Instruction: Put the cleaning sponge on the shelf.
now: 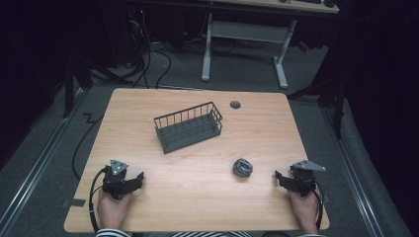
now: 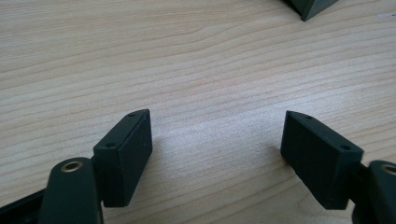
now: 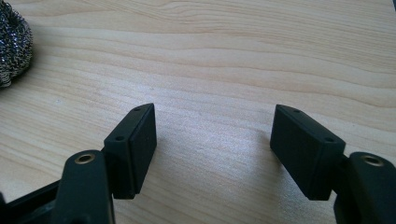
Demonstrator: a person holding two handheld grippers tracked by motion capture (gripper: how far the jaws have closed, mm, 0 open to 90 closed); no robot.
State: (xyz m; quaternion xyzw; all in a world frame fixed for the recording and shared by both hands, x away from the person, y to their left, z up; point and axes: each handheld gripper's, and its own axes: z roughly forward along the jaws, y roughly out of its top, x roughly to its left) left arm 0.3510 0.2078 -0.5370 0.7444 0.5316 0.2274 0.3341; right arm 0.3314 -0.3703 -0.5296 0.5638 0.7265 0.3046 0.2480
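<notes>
Both sets of jaws stood wide and empty. The left gripper (image 1: 140, 178) and right gripper (image 1: 278, 177) rested low at the near corners of the bench (image 1: 148, 106). A steel scourer (image 1: 242, 168) lay near the right gripper; a wire basket (image 1: 188, 127) sat mid-bench, well apart. Judged: nothing begun; the next move likely calls for the right gripper to reach the scourer.

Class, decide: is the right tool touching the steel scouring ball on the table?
Apart. The high view shows bare wood between the right tool and the scouring ball; in the right gripper view the ball sits well clear of the open jaws.
</notes>
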